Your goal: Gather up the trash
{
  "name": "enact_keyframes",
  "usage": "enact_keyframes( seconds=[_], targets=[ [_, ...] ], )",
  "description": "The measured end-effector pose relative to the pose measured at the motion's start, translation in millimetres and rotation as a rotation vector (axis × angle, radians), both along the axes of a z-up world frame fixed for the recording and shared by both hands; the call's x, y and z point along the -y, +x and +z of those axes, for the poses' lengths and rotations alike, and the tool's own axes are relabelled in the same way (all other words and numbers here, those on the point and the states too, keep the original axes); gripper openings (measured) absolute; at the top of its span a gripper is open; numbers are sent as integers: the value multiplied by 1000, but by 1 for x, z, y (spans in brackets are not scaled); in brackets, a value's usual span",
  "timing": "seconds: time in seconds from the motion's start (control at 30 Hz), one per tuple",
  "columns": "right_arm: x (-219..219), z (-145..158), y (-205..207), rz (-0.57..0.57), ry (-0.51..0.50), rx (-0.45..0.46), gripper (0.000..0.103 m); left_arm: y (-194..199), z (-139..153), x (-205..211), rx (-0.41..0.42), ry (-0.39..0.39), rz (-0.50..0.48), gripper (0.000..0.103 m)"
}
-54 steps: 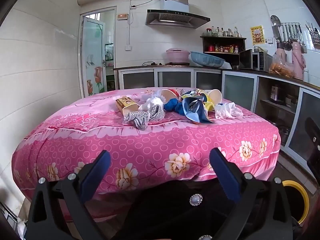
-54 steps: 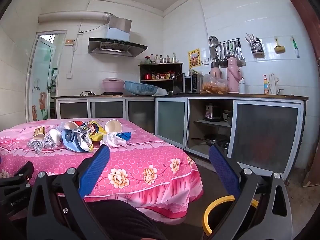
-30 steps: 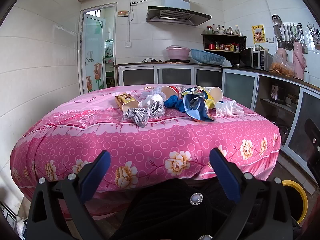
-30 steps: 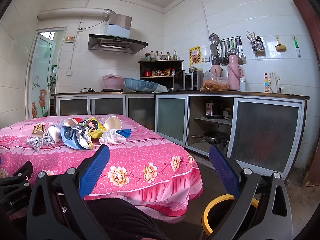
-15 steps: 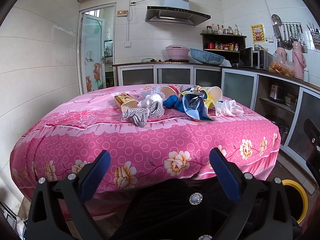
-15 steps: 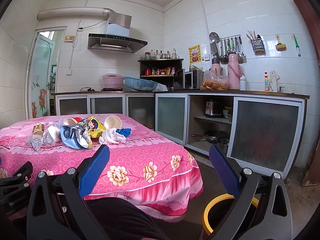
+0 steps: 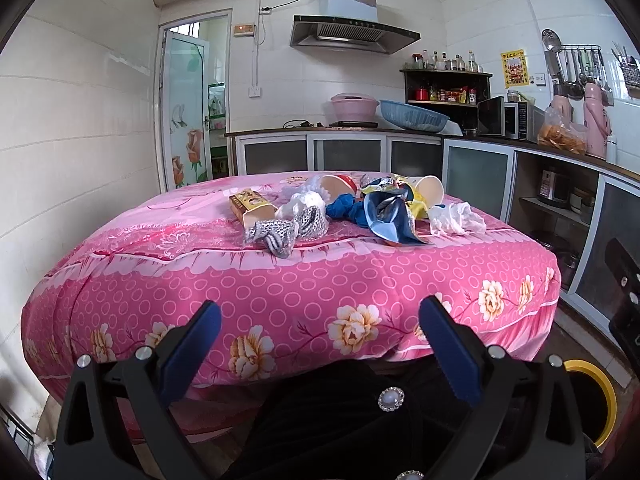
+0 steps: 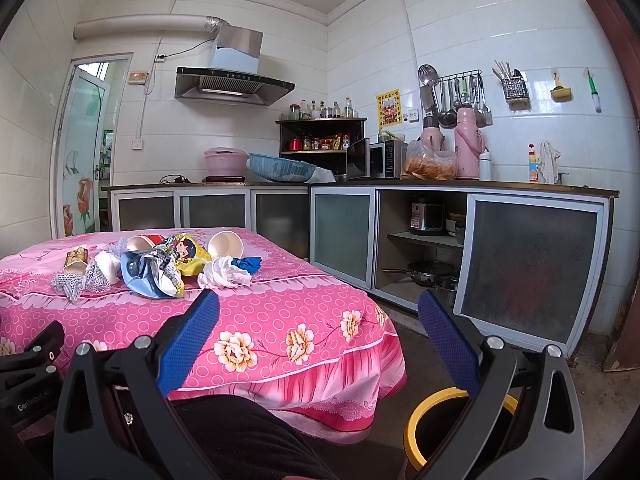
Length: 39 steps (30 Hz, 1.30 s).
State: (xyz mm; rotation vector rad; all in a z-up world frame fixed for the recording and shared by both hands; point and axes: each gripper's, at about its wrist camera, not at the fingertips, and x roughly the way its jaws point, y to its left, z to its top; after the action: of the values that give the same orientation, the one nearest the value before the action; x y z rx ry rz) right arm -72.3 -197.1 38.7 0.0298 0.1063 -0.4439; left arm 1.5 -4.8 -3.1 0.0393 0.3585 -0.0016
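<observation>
A round table under a pink floral cloth [image 7: 280,288] fills the near left. Along the far wall a steel range hood [image 8: 234,86] hangs above a counter with frosted-glass cabinet doors [image 8: 344,232], bearing a pink lidded pot [image 8: 225,160], a blue plastic basket [image 8: 282,170] and, further right, a microwave [image 8: 386,158] and a pink thermos [image 8: 468,142].

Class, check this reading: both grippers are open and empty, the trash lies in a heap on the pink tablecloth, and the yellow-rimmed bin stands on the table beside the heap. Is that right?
One detail is wrong. The yellow-rimmed bin stands on the floor by the table, as the right wrist view shows. The rest holds: left gripper and right gripper open and empty, trash heap on the pink tablecloth.
</observation>
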Motion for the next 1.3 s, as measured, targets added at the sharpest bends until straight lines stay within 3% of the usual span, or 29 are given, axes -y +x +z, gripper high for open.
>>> enact_keyframes(
  seconds=[1.3],
  targets=[
    [6,0,6,-28,21,-16,95,11,-3,-4,-50,-1,22,95]
  ],
)
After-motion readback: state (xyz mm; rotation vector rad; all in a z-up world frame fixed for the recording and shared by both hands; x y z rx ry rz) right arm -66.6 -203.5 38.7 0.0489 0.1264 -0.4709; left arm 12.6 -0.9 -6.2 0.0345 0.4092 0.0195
